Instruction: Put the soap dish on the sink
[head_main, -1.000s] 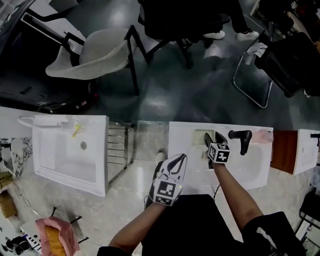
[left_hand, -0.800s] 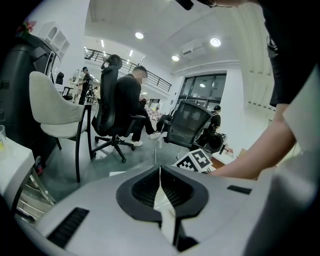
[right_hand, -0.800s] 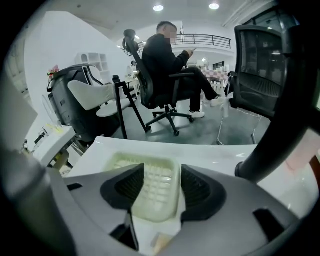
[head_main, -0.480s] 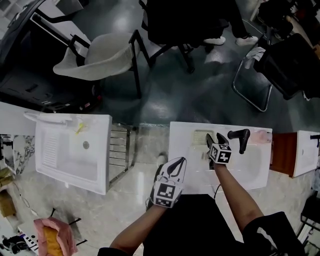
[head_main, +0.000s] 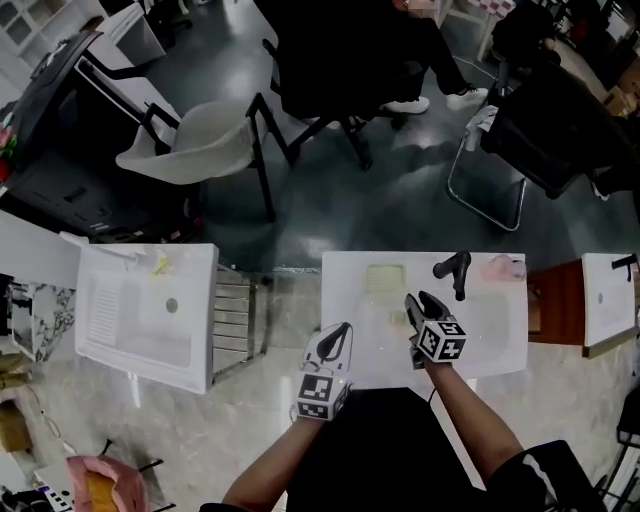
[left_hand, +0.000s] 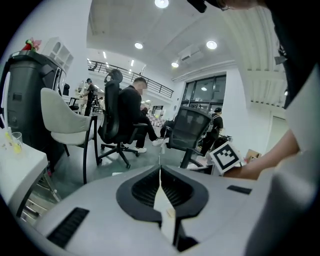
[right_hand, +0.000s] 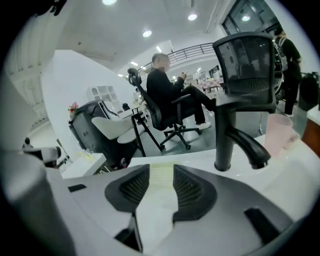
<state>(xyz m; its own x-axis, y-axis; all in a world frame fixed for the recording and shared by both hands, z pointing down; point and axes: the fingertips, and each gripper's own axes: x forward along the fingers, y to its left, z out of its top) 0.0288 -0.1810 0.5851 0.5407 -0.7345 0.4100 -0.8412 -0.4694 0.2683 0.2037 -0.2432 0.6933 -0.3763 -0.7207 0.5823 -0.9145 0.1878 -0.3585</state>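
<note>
The right gripper (head_main: 418, 303) hung empty, jaws parted but just narrowing with nothing between them; the left gripper (head_main: 342, 332) was clenched shut. Beyond, the pale green rectangular soap dish (head_main: 384, 278) lay on the back edge of the white rectangular sink (head_main: 338, 300), beside the black tap (head_main: 455, 272), so placing looked done.

No text or number is legible anywhere.
</note>
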